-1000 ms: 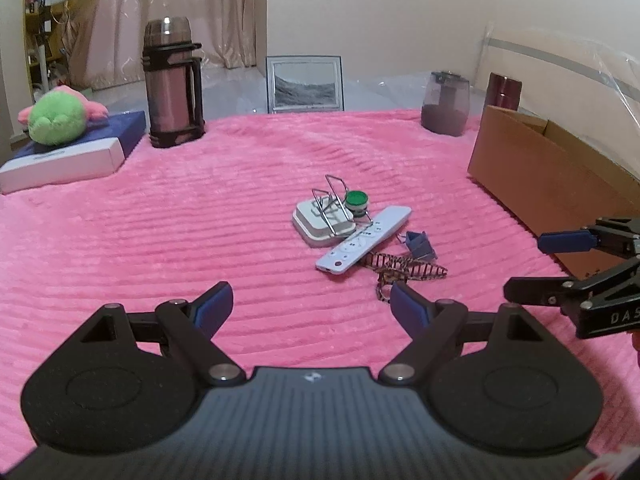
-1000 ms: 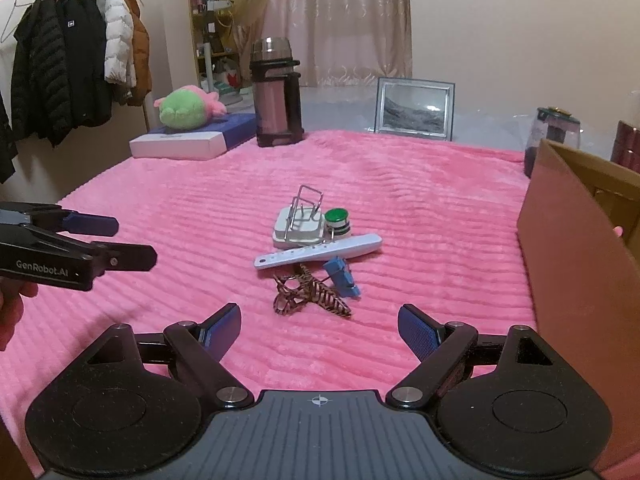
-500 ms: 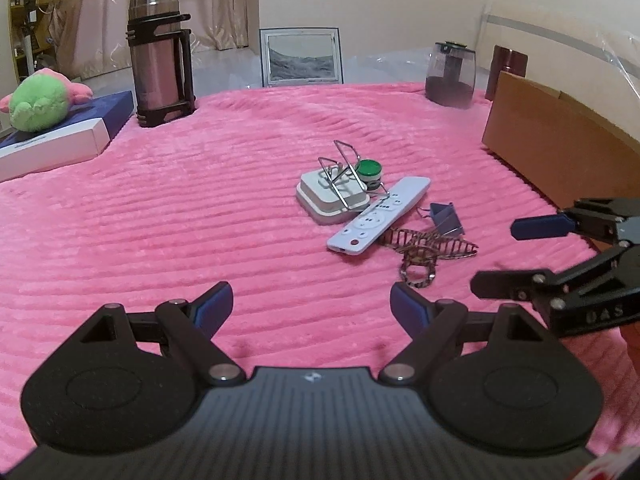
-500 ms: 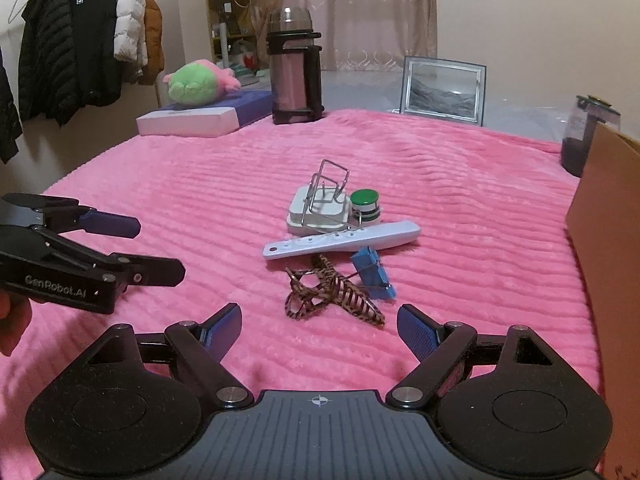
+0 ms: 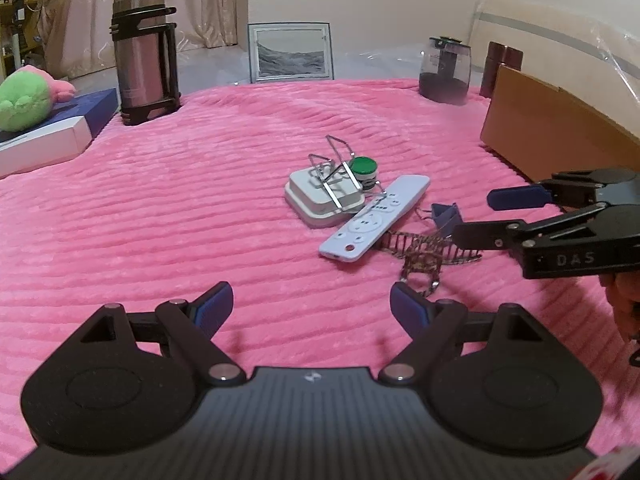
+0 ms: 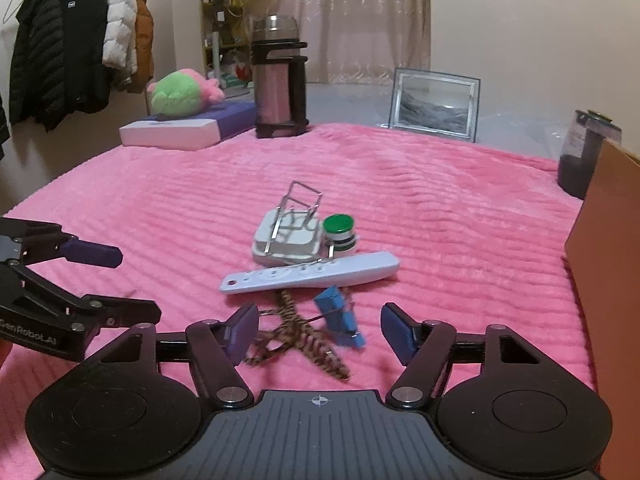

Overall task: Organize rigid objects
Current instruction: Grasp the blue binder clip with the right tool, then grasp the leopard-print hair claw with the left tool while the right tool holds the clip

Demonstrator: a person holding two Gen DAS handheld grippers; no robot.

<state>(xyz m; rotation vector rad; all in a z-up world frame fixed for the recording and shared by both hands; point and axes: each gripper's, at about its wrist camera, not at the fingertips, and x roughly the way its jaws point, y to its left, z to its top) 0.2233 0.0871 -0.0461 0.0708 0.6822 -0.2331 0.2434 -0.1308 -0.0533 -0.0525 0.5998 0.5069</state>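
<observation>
A small heap lies mid-bed: a white remote (image 5: pixel 374 218) (image 6: pixel 310 273), a white square box (image 5: pixel 324 196) (image 6: pixel 286 240) with a wire stand on it, a green-capped jar (image 5: pixel 363 168) (image 6: pixel 339 232), a blue binder clip (image 5: pixel 446 216) (image 6: pixel 339 316) and a brown striped hair claw (image 5: pixel 424 254) (image 6: pixel 298 338). My left gripper (image 5: pixel 312 306) is open and empty, short of the heap. My right gripper (image 6: pixel 320 328) is open, its fingers on either side of the clip and claw, touching neither.
A cardboard box (image 5: pixel 552 136) (image 6: pixel 608 280) stands on the right. At the far edge are a steel thermos (image 5: pixel 142 52), a picture frame (image 5: pixel 290 52), a dark jar (image 5: pixel 444 70) and a plush toy (image 5: pixel 24 100) on a flat box. Everything rests on a pink bedspread (image 5: pixel 160 200).
Both grippers have moved forward toward the heap. The right gripper has come down so the clip and claw lie between its open fingers.
</observation>
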